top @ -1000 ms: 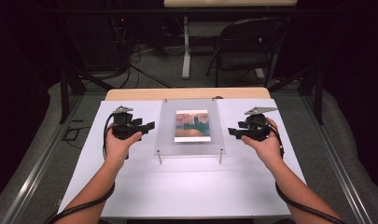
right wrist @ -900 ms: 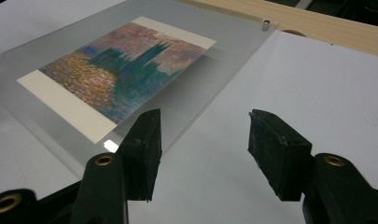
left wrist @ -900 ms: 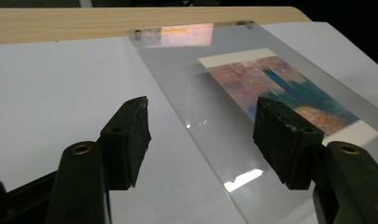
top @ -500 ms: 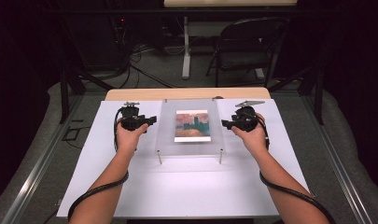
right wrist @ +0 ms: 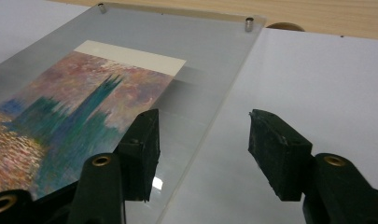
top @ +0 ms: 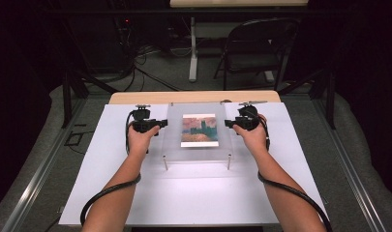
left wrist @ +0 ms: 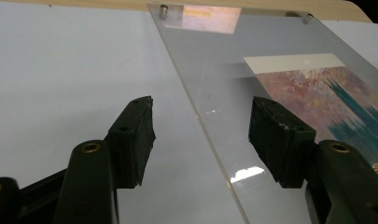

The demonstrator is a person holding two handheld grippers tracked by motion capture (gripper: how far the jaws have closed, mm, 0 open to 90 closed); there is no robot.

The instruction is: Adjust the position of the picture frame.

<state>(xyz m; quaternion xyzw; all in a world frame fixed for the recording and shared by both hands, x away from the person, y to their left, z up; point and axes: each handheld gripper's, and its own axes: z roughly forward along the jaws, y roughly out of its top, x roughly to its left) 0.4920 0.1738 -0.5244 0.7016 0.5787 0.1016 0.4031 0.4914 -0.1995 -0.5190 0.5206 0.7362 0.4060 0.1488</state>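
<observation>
Biggest risk I saw here: that clear acrylic panel sat on little standoff posts in the middle of the frame, on the white table, and both jaw sets were straddling its side edges. If one side clamped before the other, or only caught the very lip, the slick sheet could tilt or skate sideways, and the painting print under it could shift too. The left gripper, just left of the panel, was released and wide; its jaws had just been narrowing a bit, with the panel edge between them but no pad pressing on it. The right gripper, center-right, was also spread wide, edge between the jaws, gripping nothing yet.
</observation>
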